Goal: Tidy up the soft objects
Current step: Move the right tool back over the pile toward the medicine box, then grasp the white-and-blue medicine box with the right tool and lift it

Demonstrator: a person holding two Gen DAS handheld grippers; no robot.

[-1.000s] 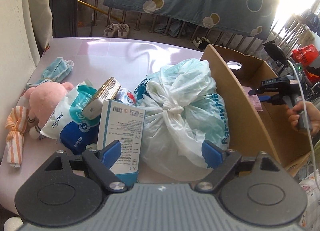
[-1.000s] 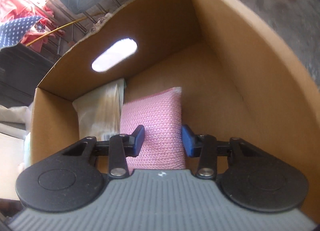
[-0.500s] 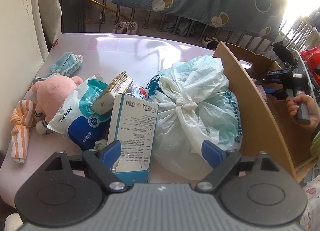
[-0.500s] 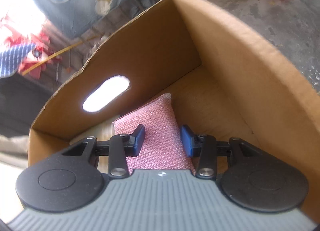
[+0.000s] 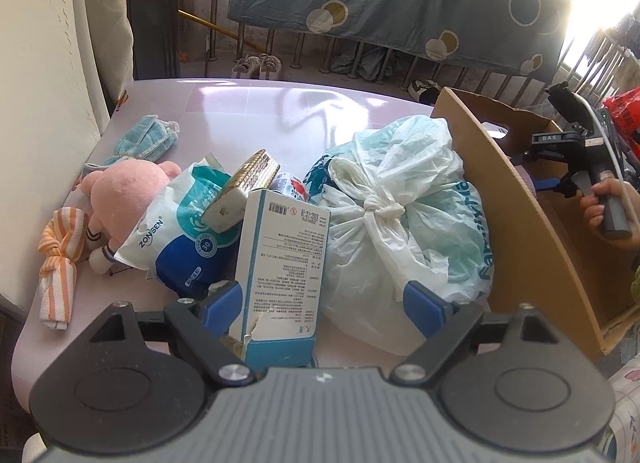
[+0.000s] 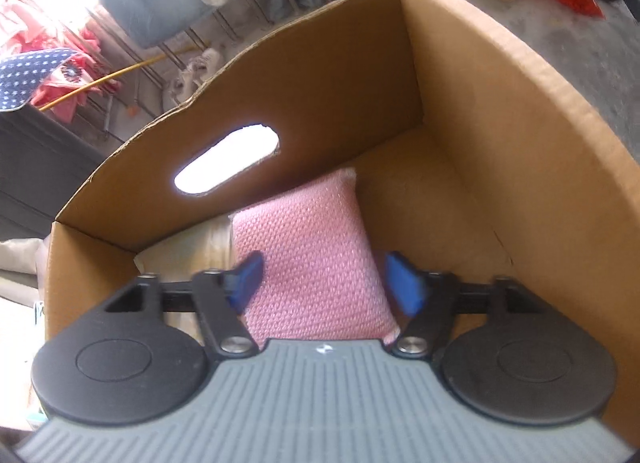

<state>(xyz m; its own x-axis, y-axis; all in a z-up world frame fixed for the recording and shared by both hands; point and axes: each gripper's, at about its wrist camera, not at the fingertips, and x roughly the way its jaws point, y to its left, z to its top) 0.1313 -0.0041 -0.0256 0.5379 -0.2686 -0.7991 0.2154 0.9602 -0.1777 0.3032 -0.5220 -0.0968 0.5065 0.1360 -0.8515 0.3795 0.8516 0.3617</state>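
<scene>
— Left gripper (image 5: pixel 322 305) first: its jaws stand wide apart and hold nothing, hovering low over the pile on the pink table (image 5: pixel 248 103). A printed carton (image 5: pixel 280 259) and a knotted plastic bag (image 5: pixel 396 215) sit in front of them.

— What's waiting on that table?

— From the left: a striped orange cloth (image 5: pixel 58 259), a pink plush toy (image 5: pixel 120 199), a teal knitted piece (image 5: pixel 146 141) further back, a Zonsen wipes pack (image 5: pixel 180 239), then a gold-edged case (image 5: pixel 244 191) leaning on it, the carton and the bag. None of it is in the cardboard box (image 5: pixel 520 223).

— And the right side?

— Right gripper (image 6: pixel 322 281) is above the box interior, jaws parted wider than the pink knitted cushion (image 6: pixel 312 263) below, not gripping it. The cushion lies on the box floor, touching a pale folded item (image 6: pixel 192 251) at its left.

— So how far along?

— Early, I'd judge. Two soft things look packed; the plush, cloths and probably the bag remain. Whether the carton and case belong in the box, I can't tell.
</scene>
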